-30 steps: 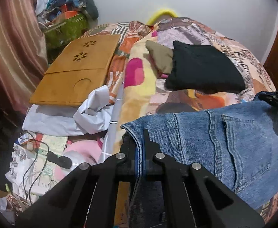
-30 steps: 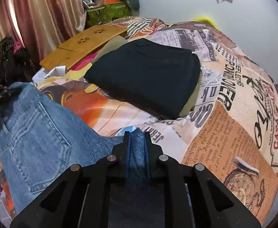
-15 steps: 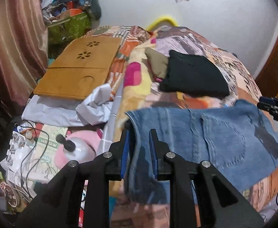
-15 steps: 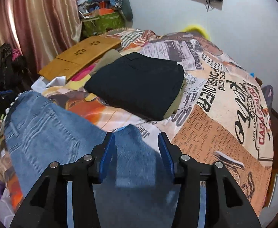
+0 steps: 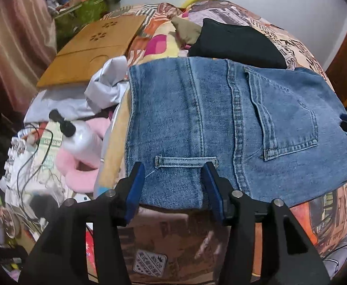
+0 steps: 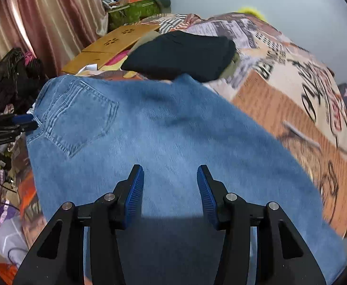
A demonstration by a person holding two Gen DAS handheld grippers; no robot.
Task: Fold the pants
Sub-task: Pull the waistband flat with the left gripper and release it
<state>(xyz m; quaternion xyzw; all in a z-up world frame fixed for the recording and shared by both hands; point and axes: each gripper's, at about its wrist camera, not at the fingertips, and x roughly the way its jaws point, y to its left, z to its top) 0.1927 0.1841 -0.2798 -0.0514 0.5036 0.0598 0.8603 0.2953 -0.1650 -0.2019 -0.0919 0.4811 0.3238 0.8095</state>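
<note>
Lying folded on the bed, the jeans look nearly done; left claw opening, right claw released, both empty.

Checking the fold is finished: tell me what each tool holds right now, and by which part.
Nothing is held. The left tool is opening, pads clear of the jeans at the waistband. The right tool stands open above the denim.

My bed, newspaper-print cover: folded blue denim jeans flat near edge, folded black garment behind, tan wooden board beside.
</note>
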